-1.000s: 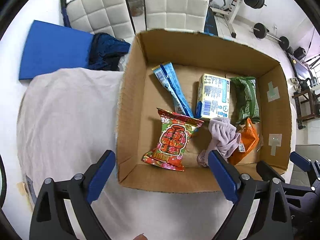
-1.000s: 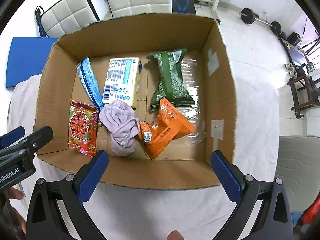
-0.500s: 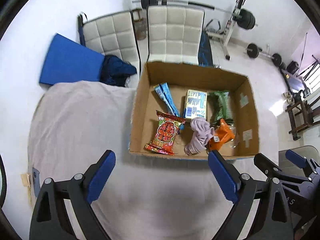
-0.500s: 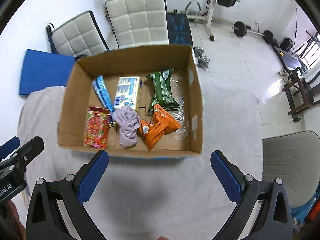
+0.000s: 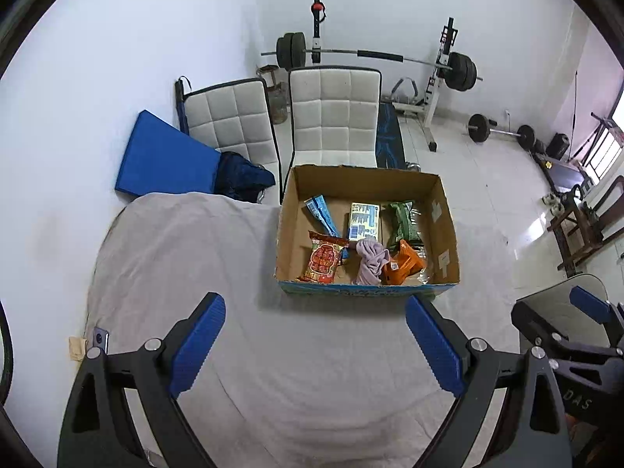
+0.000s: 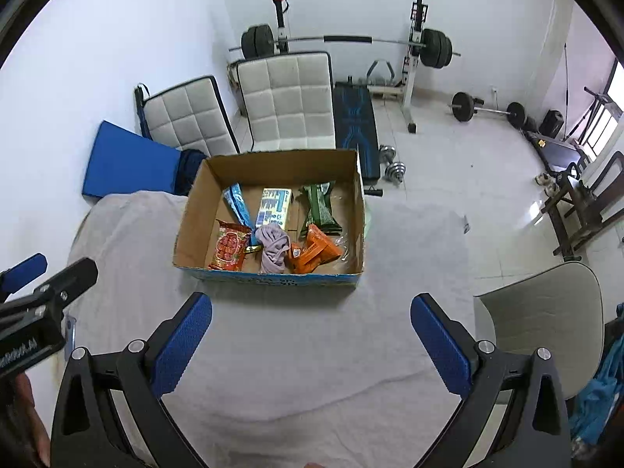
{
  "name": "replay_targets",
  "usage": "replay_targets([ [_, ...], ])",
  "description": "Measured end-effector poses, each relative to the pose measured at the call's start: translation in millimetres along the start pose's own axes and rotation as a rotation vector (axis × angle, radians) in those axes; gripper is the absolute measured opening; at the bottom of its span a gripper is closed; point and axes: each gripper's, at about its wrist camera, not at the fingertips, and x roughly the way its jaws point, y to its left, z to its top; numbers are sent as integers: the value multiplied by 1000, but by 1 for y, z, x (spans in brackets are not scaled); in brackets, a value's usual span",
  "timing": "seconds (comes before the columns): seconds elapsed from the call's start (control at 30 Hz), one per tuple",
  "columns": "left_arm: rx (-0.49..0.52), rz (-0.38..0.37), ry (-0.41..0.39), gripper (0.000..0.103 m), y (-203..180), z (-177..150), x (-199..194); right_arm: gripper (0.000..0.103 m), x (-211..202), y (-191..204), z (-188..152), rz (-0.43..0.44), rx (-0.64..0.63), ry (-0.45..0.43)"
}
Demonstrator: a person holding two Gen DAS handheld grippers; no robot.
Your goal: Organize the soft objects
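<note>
Hovering well back from a cardboard box (image 6: 269, 210) on a cloth-covered table (image 6: 296, 355), the left gripper (image 5: 314, 345) and right gripper (image 6: 310, 337) are both held wide apart and empty. The box is seen at 12 o'clock from the right gripper and toward 1 o'clock from the left. Inside lie the soft things: a red snack pack (image 6: 230, 245), a lilac cloth (image 6: 274, 247), an orange pouch (image 6: 316, 251), a green pack (image 6: 320, 208), a blue sachet (image 6: 237, 204) and a pale carton (image 6: 276, 202). The sorting is judged finished or paused; any next move calls for clearing the near box wall. Bare cloth is left at 9 o'clock; table edges fall away beyond.
</note>
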Motion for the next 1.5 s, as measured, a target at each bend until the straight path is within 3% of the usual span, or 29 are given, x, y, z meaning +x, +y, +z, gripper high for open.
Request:
replay_targets([
  [0.37,-7,19,-59,95,-2,-15,-35,103,-64,-6,-27,11,23,-35],
  [0.47,-10,18,-56,103,-3,-16,-31,103,-65,-9,-24,-5,34,-50],
  [0.73,-11,20,-61,103,-5,-13,-27,103,-65,-7,-9,-42,33,-96],
  [1.5,-11,39,-86,103,-7,-7,-25,103,-58,-2,4,-70,2,-114],
])
